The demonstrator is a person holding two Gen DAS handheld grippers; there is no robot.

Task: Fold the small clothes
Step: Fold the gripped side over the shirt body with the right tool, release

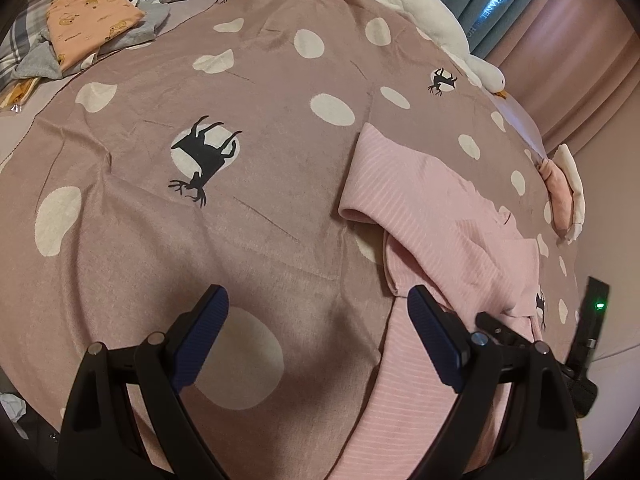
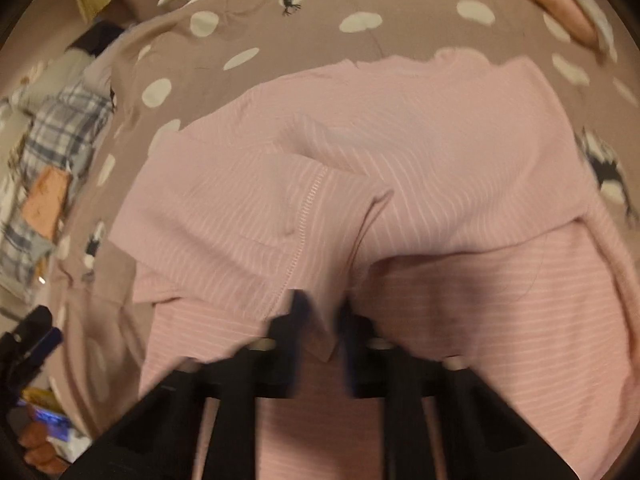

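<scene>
A pink striped garment (image 1: 432, 216) lies partly folded on a mauve bedspread (image 1: 248, 240) with white dots and black deer. My left gripper (image 1: 318, 320) is open and empty, hovering over the bedspread just left of the garment's lower part. In the right wrist view the same garment (image 2: 400, 160) fills the middle, with a sleeve folded across it. My right gripper (image 2: 320, 312) is shut on a fold of the pink cloth near the sleeve's hem; this view is blurred. The left gripper also shows at the right wrist view's left edge (image 2: 32, 336).
A folded orange bear-print garment (image 1: 92, 20) rests on grey clothes and a plaid pillow at the far left. A white plush toy (image 1: 424, 12) lies along the far edge by the curtains. A pink and white cushion (image 1: 564, 192) sits at the right.
</scene>
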